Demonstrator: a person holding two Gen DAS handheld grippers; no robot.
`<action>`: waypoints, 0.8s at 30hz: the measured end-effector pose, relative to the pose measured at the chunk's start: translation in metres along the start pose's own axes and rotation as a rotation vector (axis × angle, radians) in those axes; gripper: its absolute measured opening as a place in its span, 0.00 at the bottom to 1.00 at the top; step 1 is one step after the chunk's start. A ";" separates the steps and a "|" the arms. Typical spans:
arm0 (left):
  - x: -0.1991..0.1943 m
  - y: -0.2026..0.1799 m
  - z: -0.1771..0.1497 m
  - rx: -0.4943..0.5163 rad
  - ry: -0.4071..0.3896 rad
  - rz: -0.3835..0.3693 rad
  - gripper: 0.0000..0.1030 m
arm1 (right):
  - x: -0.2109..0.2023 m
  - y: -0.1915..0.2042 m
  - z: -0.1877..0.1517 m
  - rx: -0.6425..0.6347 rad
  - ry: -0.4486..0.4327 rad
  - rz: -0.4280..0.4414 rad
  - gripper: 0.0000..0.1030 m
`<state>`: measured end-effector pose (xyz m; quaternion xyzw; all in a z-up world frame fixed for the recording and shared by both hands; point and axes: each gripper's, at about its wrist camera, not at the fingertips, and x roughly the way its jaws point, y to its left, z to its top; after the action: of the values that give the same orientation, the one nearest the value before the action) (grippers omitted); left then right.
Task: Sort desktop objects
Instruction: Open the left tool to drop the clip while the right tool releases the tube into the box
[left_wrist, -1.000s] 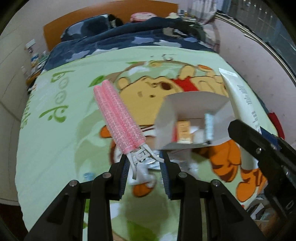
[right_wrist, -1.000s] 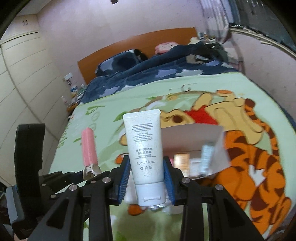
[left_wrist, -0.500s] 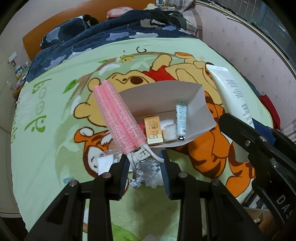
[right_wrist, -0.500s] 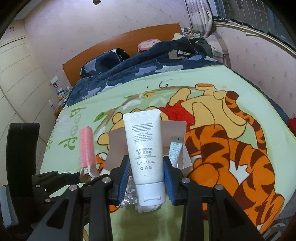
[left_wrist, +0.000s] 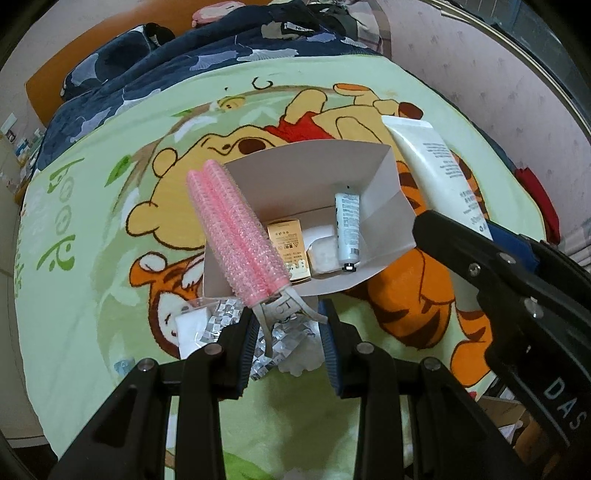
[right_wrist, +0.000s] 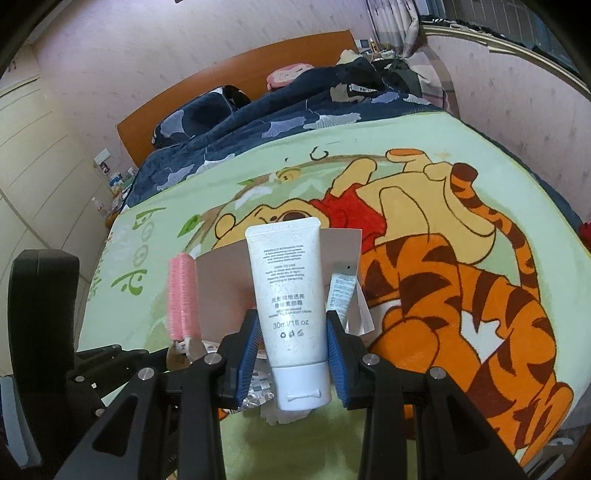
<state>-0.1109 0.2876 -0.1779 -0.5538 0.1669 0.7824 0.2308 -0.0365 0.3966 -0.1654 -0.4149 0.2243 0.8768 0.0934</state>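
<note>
Left claw (left_wrist: 288, 332) is pointing steeply down at the bed, nearly closed and pinching the metal handle end of a pink hair-roller clip (left_wrist: 236, 236); the pink rollers are slanting up and away to the left, lying across the front-left corner of the white paper box (left_wrist: 384, 206). Right claw (right_wrist: 291, 343) is tilting down less steeply, its blue pads (right_wrist: 334, 347) pressing both sides of a white cream tube (right_wrist: 286, 295), cap toward the camera, crimped end pointing up.

Compared with a second ago, both claws are sitting lower and closer to the box. In the left wrist view the box was showing mostly its front wall; now its inside is showing from above. Grip on both items is looking unchanged.

Box is sitting on the green cartoon blanket (left_wrist: 92, 258), just beyond both claws. Inside it are lying a gold carton (left_wrist: 290, 251), a small white block (left_wrist: 325, 254) and a slim white tube (left_wrist: 347, 229) leaning against the right wall. Crinkled silver wrapping (left_wrist: 225, 317) and a white packet (left_wrist: 190, 328) are lying on the blanket just in front of the box, under the left claw; whether the clip is touching the box rim is hard to judge.
</note>
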 end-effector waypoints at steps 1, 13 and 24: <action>0.003 0.000 0.002 0.002 0.008 -0.004 0.32 | 0.004 0.000 0.001 0.002 0.008 0.004 0.34; 0.030 0.001 0.026 0.048 0.075 -0.002 0.42 | 0.048 0.002 0.025 0.008 0.109 -0.001 0.35; 0.045 0.006 0.046 0.029 0.147 -0.009 0.89 | 0.065 -0.008 0.037 0.050 0.135 -0.034 0.40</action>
<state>-0.1632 0.3143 -0.2053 -0.6071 0.1921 0.7361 0.2295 -0.1002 0.4195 -0.1972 -0.4744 0.2447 0.8393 0.1031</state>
